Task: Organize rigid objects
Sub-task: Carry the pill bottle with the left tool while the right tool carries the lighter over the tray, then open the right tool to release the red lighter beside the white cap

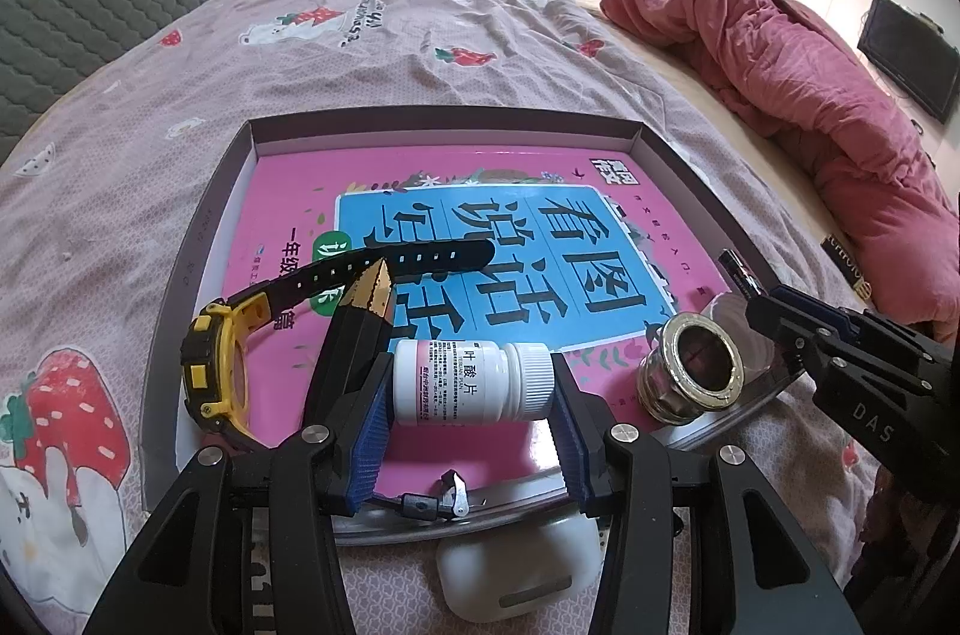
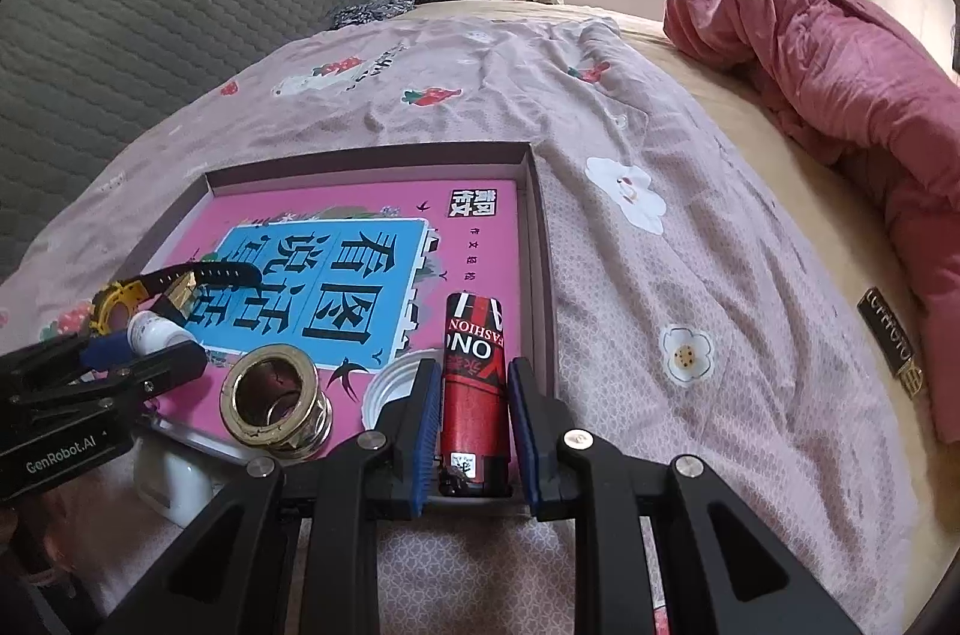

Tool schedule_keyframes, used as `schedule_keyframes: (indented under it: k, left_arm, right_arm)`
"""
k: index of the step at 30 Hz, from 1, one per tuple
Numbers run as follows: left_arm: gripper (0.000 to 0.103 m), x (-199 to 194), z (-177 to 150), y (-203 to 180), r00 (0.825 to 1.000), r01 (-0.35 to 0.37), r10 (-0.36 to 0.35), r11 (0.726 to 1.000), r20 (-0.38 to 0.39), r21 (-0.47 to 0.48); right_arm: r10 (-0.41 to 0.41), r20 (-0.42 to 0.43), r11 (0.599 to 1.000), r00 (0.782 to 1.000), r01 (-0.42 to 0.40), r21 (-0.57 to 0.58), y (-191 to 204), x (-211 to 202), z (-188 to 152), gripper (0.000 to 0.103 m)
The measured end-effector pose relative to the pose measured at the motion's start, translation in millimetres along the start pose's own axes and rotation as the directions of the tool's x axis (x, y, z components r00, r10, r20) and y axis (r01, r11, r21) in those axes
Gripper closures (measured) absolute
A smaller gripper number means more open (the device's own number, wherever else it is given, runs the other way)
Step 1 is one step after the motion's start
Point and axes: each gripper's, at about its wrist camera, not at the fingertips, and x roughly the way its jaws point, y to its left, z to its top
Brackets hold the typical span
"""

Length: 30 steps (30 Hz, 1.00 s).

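Both claws are clamped on something. Left claw [image 1: 471,383] grips a white pill bottle [image 1: 471,382] end to end, one blue pad on its base and the other on its ribbed cap, so the bottle lies sideways low over the near edge of the box. Right claw [image 2: 468,413] is clenched on a red lighter [image 2: 471,377], pads on its two long sides, the lighter pointing away along the box's right wall.

By size: the bed [image 1: 180,83], spread with a pale pink strawberry-print sheet, carries everything. A rumpled pink quilt [image 1: 810,83] lies along its far right side. The shallow cardboard box [image 1: 198,227] sits open on the sheet, and a pink children's book [image 1: 420,179] with a blue title panel fills its floor. On the book's left part lies a yellow and black wristwatch [image 1: 216,371], tipped on its side with its black strap reaching toward the middle. A black and gold clip [image 1: 360,317] stands just left of the bottle. A brass threaded fitting [image 1: 690,371] lies on its side near the box's right front corner, touching a round shiny lid [image 1: 729,311]. A white earbud case [image 1: 516,569] rests on the sheet just outside the near edge.
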Motion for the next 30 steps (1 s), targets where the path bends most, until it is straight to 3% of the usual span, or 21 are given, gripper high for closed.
schedule_keyframes:
  k: [22, 24, 28, 30]
  left_arm:
    - [0.054, 0.6, 0.4, -0.1, 1.0, -0.001, 0.001, 1.0, -0.001, 0.0]
    - [0.054, 0.7, 0.4, -0.4, 1.0, -0.002, 0.002, 1.0, -0.002, 0.0]
    - [0.054, 0.4, -0.1, 1.2, 1.0, -0.005, 0.005, 1.0, -0.002, -0.002]
    - [0.054, 0.8, -0.2, 1.6, 1.0, -0.006, 0.006, 1.0, -0.004, -0.003]
  right_arm:
    - [0.022, -0.001, 1.0, 1.0, -0.022, 0.001, 4.8, 2.2, -2.8, 0.078]
    - [0.021, 0.002, 1.0, 1.0, -0.021, 0.003, 4.8, 1.3, -2.4, 0.076]
    - [0.023, 0.029, 1.0, 0.999, -0.023, 0.006, 4.1, -3.9, -0.3, 0.055]
    - [0.026, 0.041, 1.0, 0.999, -0.027, 0.01, 3.3, -6.7, 0.4, 0.054]
